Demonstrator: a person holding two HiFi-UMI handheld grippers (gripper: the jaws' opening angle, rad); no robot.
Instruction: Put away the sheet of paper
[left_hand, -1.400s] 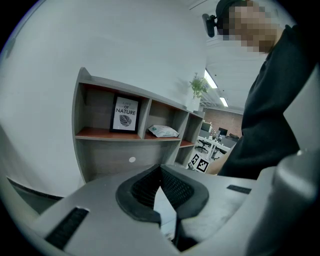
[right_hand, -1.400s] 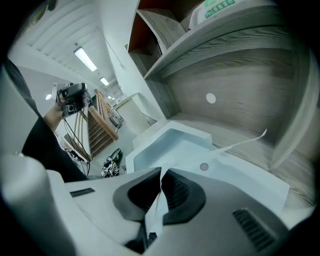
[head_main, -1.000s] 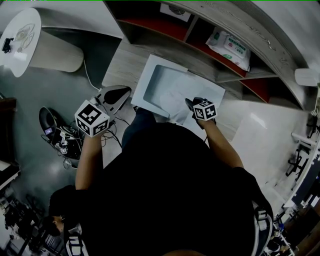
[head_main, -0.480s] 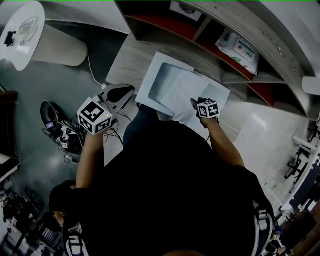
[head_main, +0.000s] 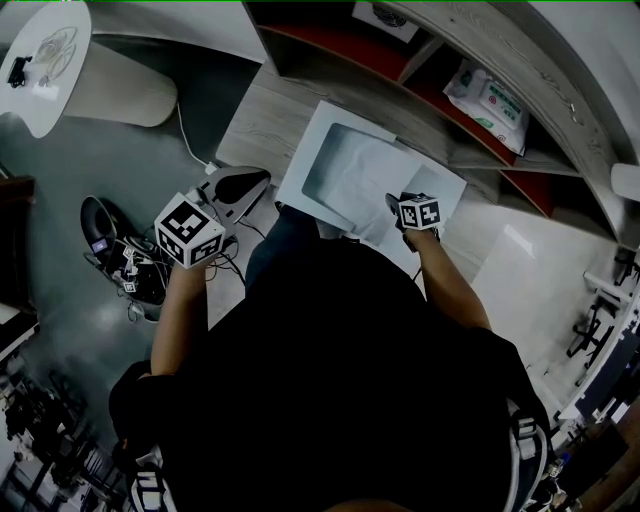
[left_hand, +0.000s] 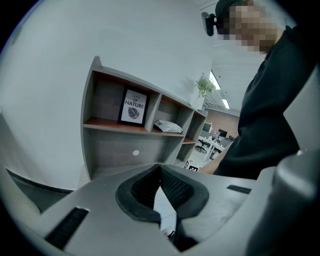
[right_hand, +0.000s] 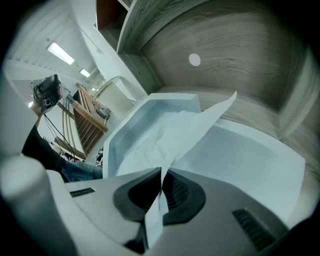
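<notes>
A crumpled white sheet of paper (head_main: 358, 178) (right_hand: 167, 132) lies partly inside a shallow white tray (head_main: 299, 170) (right_hand: 111, 142) on the wooden surface below the shelves. My right gripper (head_main: 394, 206) (right_hand: 162, 174) is shut on the sheet's near edge, just above the tray's near right side. The paper runs from between its pads forward into the tray, with one corner sticking up. My left gripper (head_main: 250, 182) (left_hand: 160, 169) hangs left of the tray and apart from it, with its jaw tips together and nothing between them.
A shelf unit (head_main: 420, 75) with red-brown boards stands behind the tray and holds a pack of wipes (head_main: 487, 95) and a framed picture (left_hand: 133, 106). Cables and gear (head_main: 125, 275) lie on the floor at the left. A round white table (head_main: 45, 50) is at the far left.
My right gripper has sunk toward the tray with the sheet still pinched. More of the paper now rests in the tray. The left gripper has barely moved.
</notes>
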